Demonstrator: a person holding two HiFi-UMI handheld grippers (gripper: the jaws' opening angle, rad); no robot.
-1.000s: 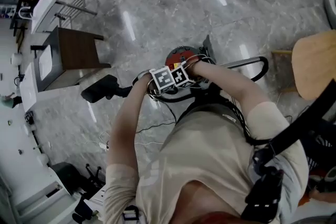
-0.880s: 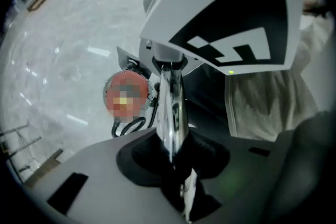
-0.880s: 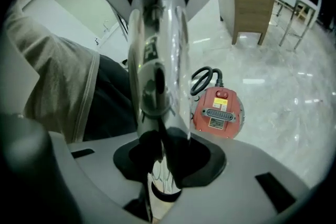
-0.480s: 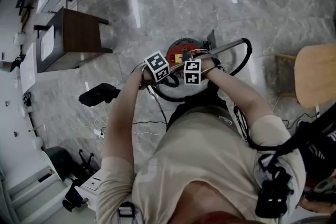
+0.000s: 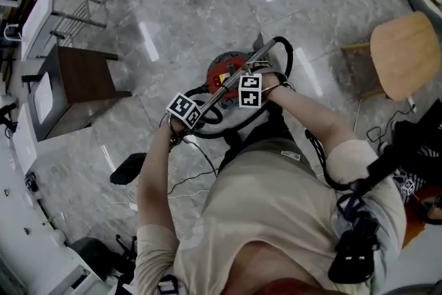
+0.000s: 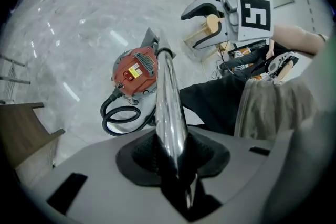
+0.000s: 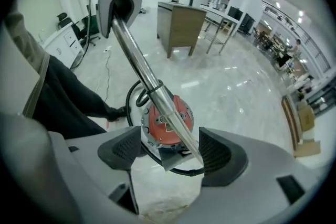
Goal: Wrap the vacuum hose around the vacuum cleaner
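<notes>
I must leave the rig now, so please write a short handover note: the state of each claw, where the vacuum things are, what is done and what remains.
Left claw: shut on the metal tube.
Right claw: open, its jaws have just been opening; the tube runs between them, not gripped.
Vacuum cleaner: on the floor, below both claws.
Done: the black hose already loops by its base.
Left: probably bring the tube down and finish the wrap.
</notes>
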